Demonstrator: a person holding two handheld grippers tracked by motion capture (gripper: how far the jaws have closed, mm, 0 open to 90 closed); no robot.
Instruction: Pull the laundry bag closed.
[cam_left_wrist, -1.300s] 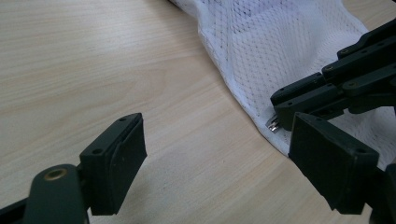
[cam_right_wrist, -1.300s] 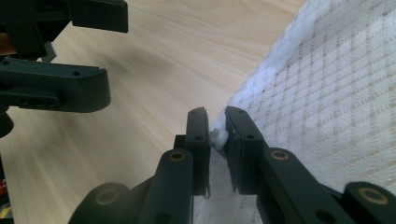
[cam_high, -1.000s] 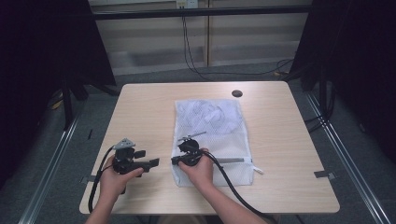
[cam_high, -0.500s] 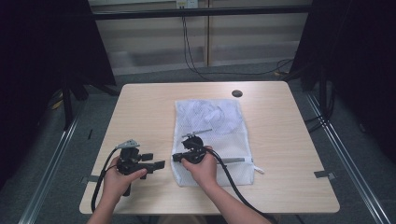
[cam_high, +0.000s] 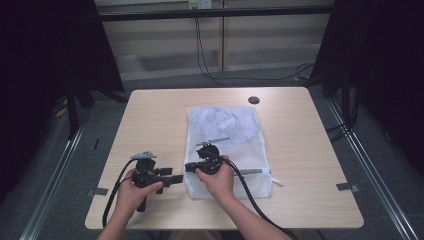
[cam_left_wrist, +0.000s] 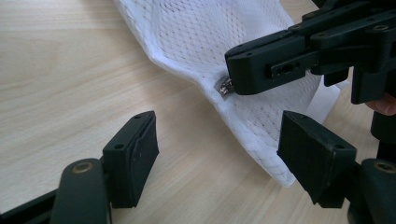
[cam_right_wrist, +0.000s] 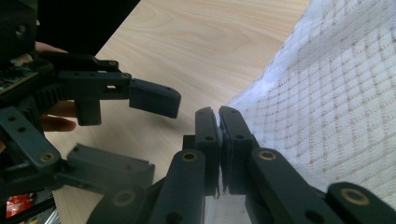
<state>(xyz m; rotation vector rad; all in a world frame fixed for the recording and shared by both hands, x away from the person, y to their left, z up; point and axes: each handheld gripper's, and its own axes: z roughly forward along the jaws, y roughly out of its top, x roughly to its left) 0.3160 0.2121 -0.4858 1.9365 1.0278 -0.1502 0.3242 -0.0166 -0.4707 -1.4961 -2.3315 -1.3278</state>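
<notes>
Here, near the front edge of a light wooden table, a person's two hands each hold a black gripper. The left gripper sits just left of a white mesh laundry bag, its jaws spread wide and empty. The right gripper is clamped on the metal zipper pull at the bag's near left edge. Farther back, the bag lies flat toward the table's far side.
</notes>
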